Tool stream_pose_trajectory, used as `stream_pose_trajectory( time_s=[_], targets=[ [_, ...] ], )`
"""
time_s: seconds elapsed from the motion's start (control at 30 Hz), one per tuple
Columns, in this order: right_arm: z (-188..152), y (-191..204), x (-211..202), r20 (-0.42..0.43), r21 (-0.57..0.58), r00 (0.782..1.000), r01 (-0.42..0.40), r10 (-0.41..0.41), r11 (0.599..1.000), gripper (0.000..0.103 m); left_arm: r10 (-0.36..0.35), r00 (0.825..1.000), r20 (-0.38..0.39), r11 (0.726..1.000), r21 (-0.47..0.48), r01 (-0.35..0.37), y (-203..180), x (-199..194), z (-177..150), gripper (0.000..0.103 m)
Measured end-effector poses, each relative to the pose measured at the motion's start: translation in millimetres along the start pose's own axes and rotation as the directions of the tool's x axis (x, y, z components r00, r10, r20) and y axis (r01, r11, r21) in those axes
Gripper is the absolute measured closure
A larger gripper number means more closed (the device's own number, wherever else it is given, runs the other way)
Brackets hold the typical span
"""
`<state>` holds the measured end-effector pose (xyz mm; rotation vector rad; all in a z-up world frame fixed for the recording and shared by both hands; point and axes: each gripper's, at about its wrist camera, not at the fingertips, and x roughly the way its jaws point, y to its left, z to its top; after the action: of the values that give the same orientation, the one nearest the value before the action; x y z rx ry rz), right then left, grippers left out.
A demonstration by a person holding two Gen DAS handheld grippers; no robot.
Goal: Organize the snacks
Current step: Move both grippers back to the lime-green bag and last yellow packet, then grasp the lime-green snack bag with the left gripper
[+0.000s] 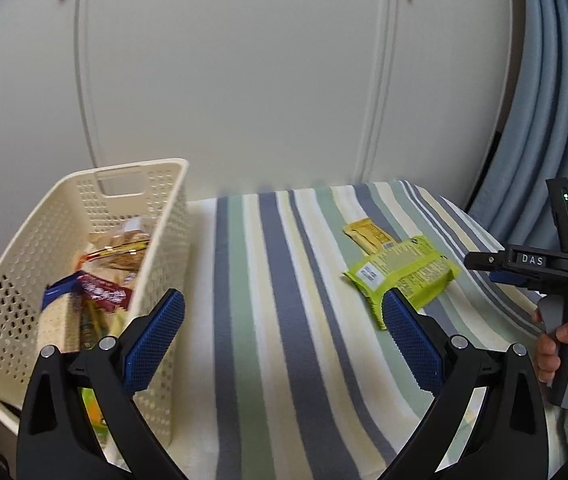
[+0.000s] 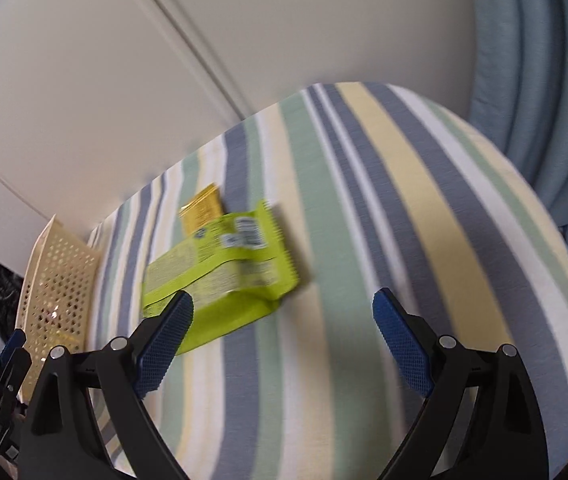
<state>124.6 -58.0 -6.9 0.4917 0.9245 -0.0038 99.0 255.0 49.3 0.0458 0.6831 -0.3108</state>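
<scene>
A lime-green snack packet (image 1: 402, 276) (image 2: 219, 264) lies on the striped cloth, partly over a smaller yellow sachet (image 1: 366, 234) (image 2: 201, 210). A cream perforated basket (image 1: 83, 200) (image 2: 57, 280) at the left holds several wrapped snacks, among them a red bar (image 1: 101, 290). My left gripper (image 1: 284, 320) is open and empty, hovering over the cloth between basket and packet. My right gripper (image 2: 284, 312) is open and empty just right of the green packet, its left finger beside the packet's near corner. It shows at the right edge of the left wrist view, held by a hand (image 1: 560, 352).
The striped cloth (image 1: 284, 360) (image 2: 404, 240) covers a small table with rounded corners. White cupboard doors (image 1: 243, 80) stand behind it. Blue fabric folds (image 1: 556, 100) (image 2: 544, 60) hang at the right. Dark clutter lies beyond the basket at the left.
</scene>
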Motion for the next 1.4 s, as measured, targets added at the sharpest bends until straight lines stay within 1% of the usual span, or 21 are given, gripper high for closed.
stream_pose_trajectory(
  time_s=[0.07, 0.13, 0.2, 0.27, 0.4, 0.5, 0.6, 0.7, 0.73, 0.77, 0.83, 0.93, 0.97, 1.07, 1.1, 1.17, 1.23, 1.3, 1.33, 1.37, 1.4],
  targets=[
    [2, -10, -3, 0.020, 0.011, 1.000, 0.007, -0.007, 1.000, 0.012, -0.075, 0.996, -0.051, 0.996, 0.037, 0.077, -13, 17, 7, 0.003],
    [4, -17, -4, 0.029, 0.024, 1.000, -0.001, 0.000, 1.000, 0.012, -0.134, 0.986, -0.097, 0.986, 0.086, 0.142, -26, 36, 15, 0.003],
    [5, -24, -5, 0.031, 0.044, 0.999, -0.024, 0.023, 0.999, 0.012, -0.166, 0.977, -0.136, 0.973, 0.138, 0.185, -41, 56, 24, 0.003],
    [5, -28, -6, 0.038, 0.056, 0.999, -0.038, 0.036, 0.998, 0.012, -0.179, 0.969, -0.168, 0.963, 0.171, 0.208, -51, 74, 31, 0.003],
    [5, -38, -5, 0.046, 0.112, 0.997, -0.065, 0.060, 0.992, 0.012, -0.224, 0.947, -0.229, 0.945, 0.185, 0.268, -69, 109, 44, 0.003],
    [5, -45, -4, 0.049, 0.145, 0.996, -0.084, 0.078, 0.986, 0.012, -0.263, 0.926, -0.271, 0.928, 0.193, 0.320, -82, 130, 51, 0.003],
    [4, -52, -5, 0.060, 0.179, 0.995, -0.095, 0.085, 0.979, 0.012, -0.261, 0.909, -0.325, 0.907, 0.239, 0.346, -99, 148, 51, 0.003],
    [5, -56, -5, 0.059, 0.200, 0.994, -0.104, 0.095, 0.974, 0.012, -0.235, 0.900, -0.368, 0.888, 0.294, 0.353, -115, 159, 45, 0.003],
    [5, -56, -5, 0.058, 0.203, 0.994, -0.106, 0.096, 0.973, 0.012, -0.252, 0.896, -0.365, 0.884, 0.290, 0.367, -117, 159, 43, 0.003],
    [6, -57, -5, 0.058, 0.205, 0.994, -0.107, 0.098, 0.973, 0.012, -0.266, 0.888, -0.375, 0.880, 0.281, 0.382, -120, 160, 42, 0.003],
    [6, -56, -5, 0.058, 0.207, 0.993, -0.109, 0.099, 0.972, 0.012, -0.274, 0.880, -0.389, 0.880, 0.268, 0.393, -123, 159, 41, 0.003],
    [7, -55, -5, 0.059, 0.210, 0.993, -0.111, 0.101, 0.971, 0.012, -0.285, 0.859, -0.425, 0.857, 0.288, 0.427, -134, 160, 34, 0.003],
    [7, -55, -5, 0.061, 0.211, 0.993, -0.111, 0.100, 0.971, 0.012, -0.275, 0.858, -0.434, 0.847, 0.312, 0.430, -138, 160, 31, 0.003],
    [6, -55, -5, 0.062, 0.211, 0.993, -0.112, 0.101, 0.971, 0.012, -0.233, 0.867, -0.440, 0.820, 0.391, 0.418, -149, 158, 21, 0.003],
    [6, -54, -5, 0.062, 0.211, 0.993, -0.111, 0.100, 0.971, 0.012, -0.223, 0.870, -0.439, 0.815, 0.406, 0.414, -152, 158, 18, 0.003],
    [6, -54, -5, 0.060, 0.209, 0.993, -0.112, 0.102, 0.971, 0.012, -0.205, 0.878, -0.432, 0.822, 0.410, 0.394, -155, 161, 15, 0.003],
    [6, -56, -6, 0.060, 0.209, 0.993, -0.114, 0.103, 0.971, 0.012, -0.194, 0.878, -0.438, 0.841, 0.387, 0.379, -157, 166, 13, 0.004],
    [6, -55, -6, 0.059, 0.209, 0.993, -0.116, 0.106, 0.971, 0.012, -0.179, 0.882, -0.435, 0.860, 0.366, 0.355, -158, 171, 13, 0.019],
    [6, -57, -6, 0.058, 0.209, 0.993, -0.117, 0.107, 0.971, 0.012, -0.200, 0.873, -0.445, 0.867, 0.335, 0.369, -156, 171, 14, 0.023],
    [6, -56, -6, 0.057, 0.209, 0.993, -0.117, 0.108, 0.971, 0.012, -0.216, 0.870, -0.442, 0.876, 0.307, 0.373, -153, 170, 15, 0.027],
    [6, -56, -6, 0.057, 0.208, 0.992, -0.118, 0.109, 0.971, 0.012, -0.225, 0.873, -0.433, 0.882, 0.291, 0.371, -151, 167, 16, 0.029]
  ],
)
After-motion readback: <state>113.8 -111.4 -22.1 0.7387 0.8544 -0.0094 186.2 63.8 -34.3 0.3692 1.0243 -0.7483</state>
